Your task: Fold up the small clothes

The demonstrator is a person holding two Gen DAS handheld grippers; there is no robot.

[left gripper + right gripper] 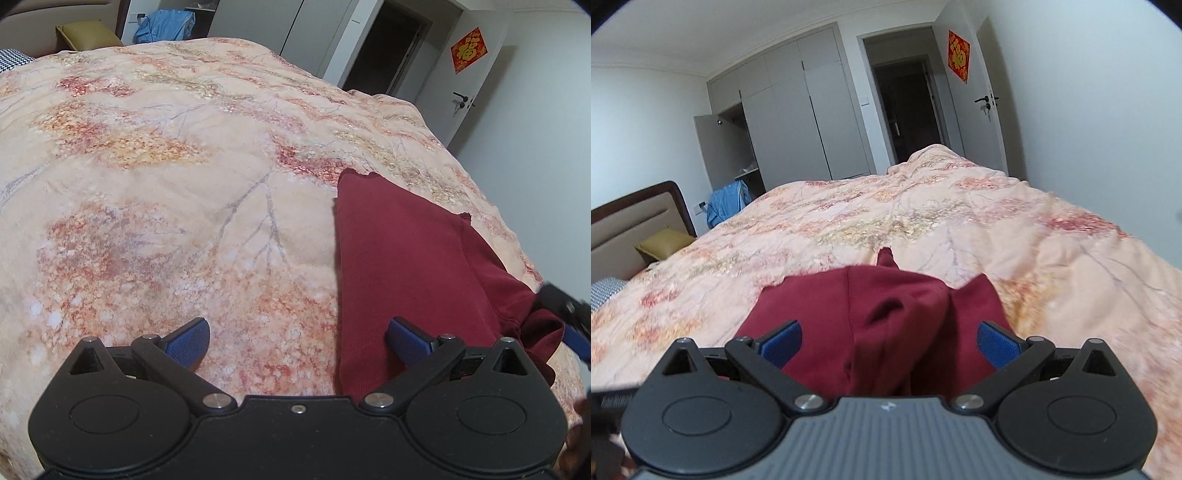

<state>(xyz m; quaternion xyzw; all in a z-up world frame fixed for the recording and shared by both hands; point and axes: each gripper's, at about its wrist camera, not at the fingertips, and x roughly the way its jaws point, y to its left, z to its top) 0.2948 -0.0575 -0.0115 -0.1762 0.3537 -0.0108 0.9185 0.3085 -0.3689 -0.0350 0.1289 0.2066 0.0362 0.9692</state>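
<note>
Across both views spreads a peach quilted bedspread with a red-orange blossom and branch print [166, 192], rumpled, covering the bed [1015, 229]. Behind it, grey flat-panel wardrobe doors [798, 118], one left door swung open; dark open doorway [908, 107]; white door with black lever handle [988, 110] carrying a red and gold diamond-shaped paper decoration [468, 50]. Padded beige headboard with dark wood frame [639, 218] at far left, olive-yellow cushion [663, 242] beside it, light blue cloth bundle [726, 201] heaped past the bed.

Dark red knit garment with stitched seams [406, 258] lies on the bedspread near its right edge, mostly flat, left edge straight, one end bunched at lower right. From the right wrist it sits directly ahead, humped and creased [886, 317].

Left gripper [298, 341]: jaws spread wide, empty; left blue pad over bare bedspread, right blue pad over the garment's near edge, contact unclear. Right gripper [889, 343]: jaws spread wide, garment between the blue pads, not pinched. Its blurred black-and-blue tip shows at the right edge of the left view, next to the bunched end.
</note>
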